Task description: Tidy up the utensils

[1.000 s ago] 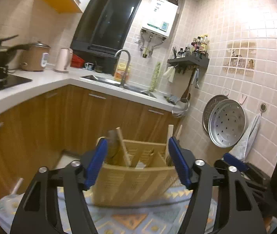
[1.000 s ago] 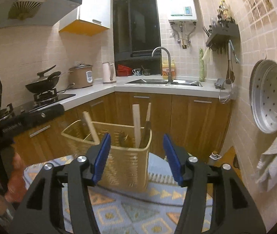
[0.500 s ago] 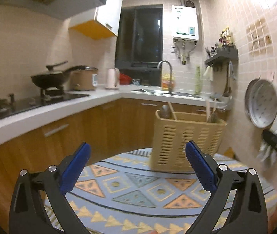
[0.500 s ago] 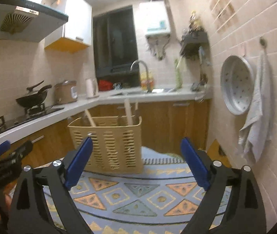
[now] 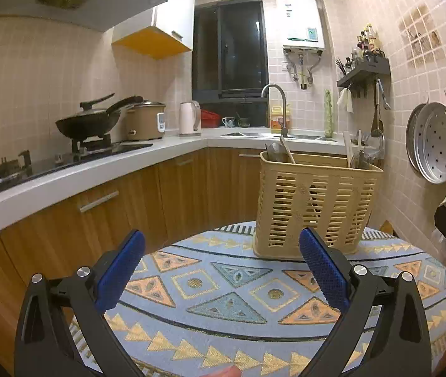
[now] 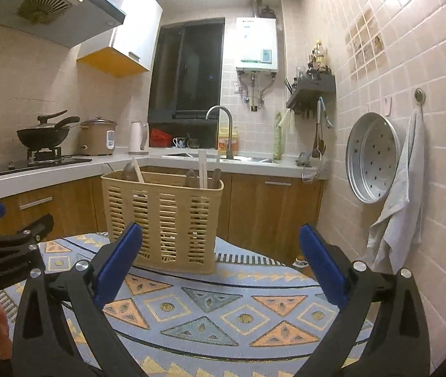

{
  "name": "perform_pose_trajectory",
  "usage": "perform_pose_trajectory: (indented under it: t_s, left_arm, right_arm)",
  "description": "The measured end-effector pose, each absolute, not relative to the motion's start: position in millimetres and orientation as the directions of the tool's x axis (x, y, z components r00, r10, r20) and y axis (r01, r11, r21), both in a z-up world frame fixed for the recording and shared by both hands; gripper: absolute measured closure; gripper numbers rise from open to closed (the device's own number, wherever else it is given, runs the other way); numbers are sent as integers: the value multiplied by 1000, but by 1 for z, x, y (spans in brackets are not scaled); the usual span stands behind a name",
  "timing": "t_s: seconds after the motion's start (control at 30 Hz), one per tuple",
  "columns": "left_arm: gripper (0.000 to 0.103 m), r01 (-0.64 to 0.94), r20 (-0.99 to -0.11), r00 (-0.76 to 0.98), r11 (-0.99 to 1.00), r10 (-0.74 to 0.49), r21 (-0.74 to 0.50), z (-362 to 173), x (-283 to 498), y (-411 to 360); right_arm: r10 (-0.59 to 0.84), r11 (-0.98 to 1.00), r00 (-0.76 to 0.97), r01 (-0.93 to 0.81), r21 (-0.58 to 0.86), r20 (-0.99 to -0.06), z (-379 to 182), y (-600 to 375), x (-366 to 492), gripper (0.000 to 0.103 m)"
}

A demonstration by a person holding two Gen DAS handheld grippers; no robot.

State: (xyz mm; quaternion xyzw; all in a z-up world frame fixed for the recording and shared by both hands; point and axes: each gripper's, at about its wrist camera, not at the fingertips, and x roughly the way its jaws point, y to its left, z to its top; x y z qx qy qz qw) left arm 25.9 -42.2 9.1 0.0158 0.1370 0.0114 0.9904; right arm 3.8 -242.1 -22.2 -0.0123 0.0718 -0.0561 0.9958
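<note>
Both grippers, left gripper (image 5: 221, 260) and right gripper (image 6: 220, 256), just spread their fingers wide, empty. Utensil basket (image 6: 163, 216) sits by the surface's far edge, utensils inside; looks nearly done, next probably just a check.

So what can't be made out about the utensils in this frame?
- Utensil lower halves: both wrist views, hidden behind the slatted walls of the basket.
- Which compartment each utensil stands in: dividers not visible.
- Utensil heads: too small and dim to identify.
- Table near edge: cut off by the frame.

Both grippers' jaws opened, releasing the utensil basket (image 5: 314, 207), then withdrew.
</note>
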Motion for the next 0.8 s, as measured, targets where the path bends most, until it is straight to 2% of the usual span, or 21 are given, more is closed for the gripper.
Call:
perform_pose_trajectory:
  t_s: [0.17,0.37,0.57,0.8]
  left_arm:
    - [8,-32,-310,949,998,49,61,6,31,-45]
    - [8,-53,-278,958,996,70,68,8,25,-44]
    - [8,-20,-300,953,997,42,77,8,26,-49]
    - [8,-27,-281,958,996,51,88,9,20,-49]
  right_arm:
    - [-97,995,985,92,-45,-143,-23,-238,1,8]
    - [-85,996,983,81,-31,-164,-24,-241,4,8]
    - [-100,995,980,95,-39,-172,-24,-240,4,8]
    - [-108,994,979,104,-34,-171,-26,-241,3,8]
